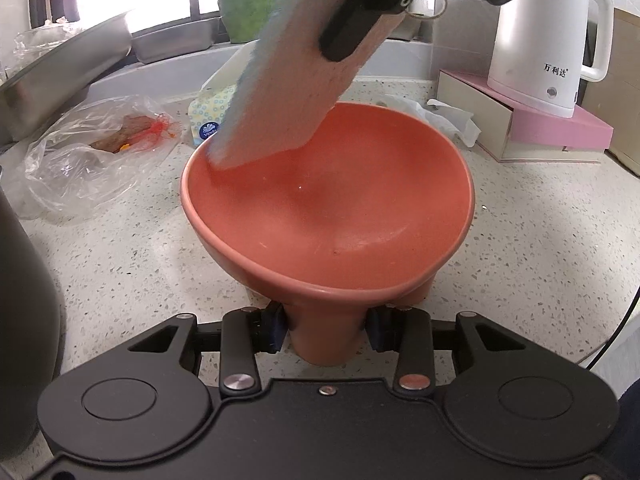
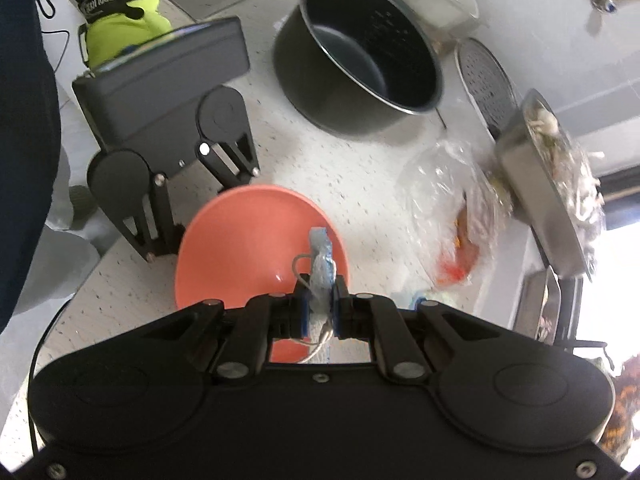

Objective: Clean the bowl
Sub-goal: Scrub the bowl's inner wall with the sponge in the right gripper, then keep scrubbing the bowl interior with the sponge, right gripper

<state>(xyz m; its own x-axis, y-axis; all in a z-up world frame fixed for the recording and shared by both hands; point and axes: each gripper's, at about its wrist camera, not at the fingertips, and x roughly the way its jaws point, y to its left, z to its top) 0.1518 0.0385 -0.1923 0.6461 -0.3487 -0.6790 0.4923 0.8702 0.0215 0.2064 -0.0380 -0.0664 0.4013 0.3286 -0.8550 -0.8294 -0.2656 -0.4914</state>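
A salmon-pink bowl [image 1: 328, 200] with a stem foot stands on the speckled counter. My left gripper [image 1: 326, 330] is shut on the bowl's foot, one pad on each side. My right gripper [image 2: 320, 304] is shut on a flat sponge [image 1: 288, 76], beige on one face and blue on the edge. The sponge's lower end reaches into the bowl and touches its far-left inner wall. In the right wrist view the sponge [image 2: 321, 268] shows edge-on over the bowl [image 2: 244, 240], with the left gripper [image 2: 168, 248] at the bowl's left.
A clear plastic bag [image 1: 88, 152] with orange scraps lies left of the bowl. A white kettle [image 1: 548, 40] stands on a pink box [image 1: 532, 128] at the right. A tissue pack [image 1: 210, 116] lies behind the bowl. A dark pot [image 2: 360, 52] and steel trays [image 2: 548, 196] stand nearby.
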